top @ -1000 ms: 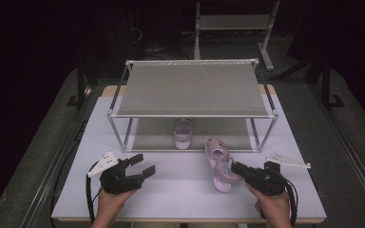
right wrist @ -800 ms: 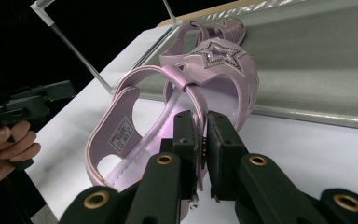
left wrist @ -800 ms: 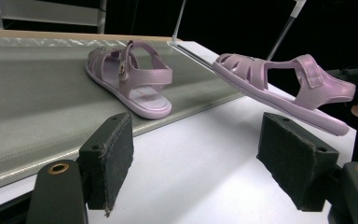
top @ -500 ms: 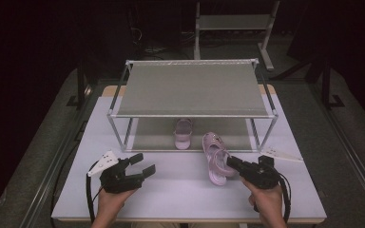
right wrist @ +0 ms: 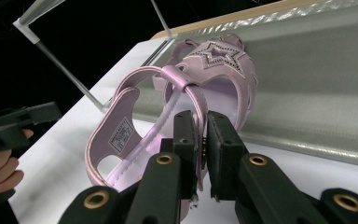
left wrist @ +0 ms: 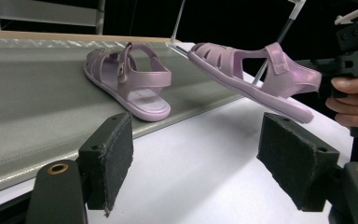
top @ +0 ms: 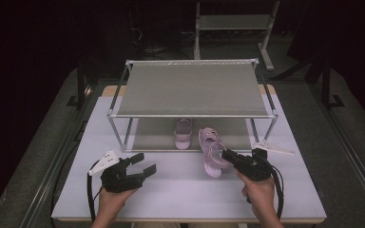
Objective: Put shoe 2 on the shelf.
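Item one: sandal [top: 211, 156], glossy lilac plastic, caged toe, rhinestone star, smooth moulded sole. My right tool [right wrist: 200, 140] has its padded black jaws pinched narrow on the heel strap, holding the sandal tilted above the matte white surface [top: 180, 194], just at the front edge of the rack [top: 192, 90].

Item two: matching sandal [top: 184, 134], flat on the rack's grey fabric lower shelf.

Item three: my left tool [top: 140, 164], jaws wide, empty, near the surface's front-left corner.
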Demonstrator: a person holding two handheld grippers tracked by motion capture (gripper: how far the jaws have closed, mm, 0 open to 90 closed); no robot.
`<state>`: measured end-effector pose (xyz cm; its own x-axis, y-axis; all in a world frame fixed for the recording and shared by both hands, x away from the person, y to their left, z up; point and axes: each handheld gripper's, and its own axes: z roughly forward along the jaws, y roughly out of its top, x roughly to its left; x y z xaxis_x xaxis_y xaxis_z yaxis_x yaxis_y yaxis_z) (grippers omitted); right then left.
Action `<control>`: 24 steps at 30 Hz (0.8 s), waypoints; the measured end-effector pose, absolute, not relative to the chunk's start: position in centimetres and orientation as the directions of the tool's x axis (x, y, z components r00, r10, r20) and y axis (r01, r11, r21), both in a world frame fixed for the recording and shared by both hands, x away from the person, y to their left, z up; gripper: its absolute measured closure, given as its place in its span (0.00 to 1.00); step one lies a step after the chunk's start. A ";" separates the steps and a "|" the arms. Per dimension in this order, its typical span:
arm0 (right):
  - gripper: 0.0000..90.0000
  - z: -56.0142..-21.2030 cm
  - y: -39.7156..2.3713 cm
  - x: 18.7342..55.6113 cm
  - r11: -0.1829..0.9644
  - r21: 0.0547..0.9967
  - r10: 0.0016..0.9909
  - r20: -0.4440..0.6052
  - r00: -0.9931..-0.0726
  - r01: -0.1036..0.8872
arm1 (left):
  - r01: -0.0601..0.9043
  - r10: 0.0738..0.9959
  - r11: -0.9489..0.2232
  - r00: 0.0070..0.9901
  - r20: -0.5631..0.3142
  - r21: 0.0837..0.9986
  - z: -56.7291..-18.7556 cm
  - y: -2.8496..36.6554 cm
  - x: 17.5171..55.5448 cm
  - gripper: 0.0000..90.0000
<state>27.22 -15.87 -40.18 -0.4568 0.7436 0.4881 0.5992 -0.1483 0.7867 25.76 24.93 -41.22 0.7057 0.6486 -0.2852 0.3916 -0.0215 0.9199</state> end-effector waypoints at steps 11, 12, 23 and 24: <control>0.91 -40.6 -14.3 28.6 -0.161 0.786 0.742 0.495 -0.452 0.597 | 0.387 0.647 -0.020 0.708 -0.283 0.922 -41.1 25.0 25.8 0.29; 0.91 -40.6 -14.2 28.8 -0.162 0.787 0.743 0.494 -0.451 0.595 | 0.387 0.647 -0.020 0.708 -0.282 0.922 -41.1 25.0 25.8 0.29; 0.91 -41.1 -13.7 30.0 -0.188 0.794 0.755 0.493 -0.431 0.579 | 0.387 0.642 -0.025 0.713 -0.282 0.922 -41.1 24.9 25.9 0.29; 0.91 -41.1 -13.7 30.1 -0.188 0.795 0.758 0.491 -0.429 0.577 | 0.387 0.642 -0.025 0.713 -0.282 0.922 -41.1 24.9 25.9 0.29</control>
<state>30.11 -13.71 -41.13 -0.4294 0.7582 0.4907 0.5770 -0.1878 0.7949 25.86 24.87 -41.12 0.7134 0.6417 -0.2816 0.3865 -0.0251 0.9219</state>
